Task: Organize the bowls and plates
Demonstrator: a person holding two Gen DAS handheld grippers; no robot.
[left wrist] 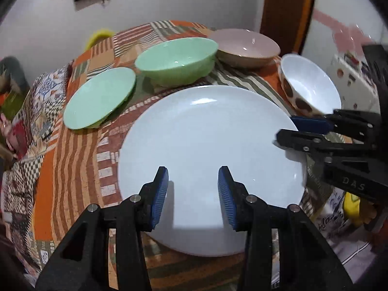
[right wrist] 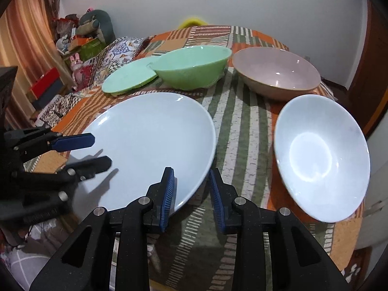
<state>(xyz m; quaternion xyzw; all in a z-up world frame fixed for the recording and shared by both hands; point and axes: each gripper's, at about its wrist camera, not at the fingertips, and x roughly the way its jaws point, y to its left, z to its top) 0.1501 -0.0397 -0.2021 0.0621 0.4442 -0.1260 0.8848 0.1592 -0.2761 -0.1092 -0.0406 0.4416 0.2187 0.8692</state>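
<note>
A large white plate (left wrist: 208, 160) lies on the patchwork cloth; it also shows in the right wrist view (right wrist: 145, 145). My left gripper (left wrist: 193, 177) is open, hovering over the plate's near part. My right gripper (right wrist: 191, 179) is open with its jaws on either side of the plate's right rim; it shows in the left wrist view (left wrist: 286, 131) at that rim. Behind stand a small green plate (left wrist: 99, 97), a green bowl (left wrist: 177, 59), a pink bowl (left wrist: 245, 46) and a white bowl with brown spots (left wrist: 310, 84), also in the right wrist view (right wrist: 320, 155).
The table (right wrist: 242, 121) is covered by a striped orange and green patchwork cloth. Its edges fall away on the left and right. A door frame (left wrist: 286, 7) stands behind on the right. Clutter and toys (right wrist: 80, 36) lie at the far left.
</note>
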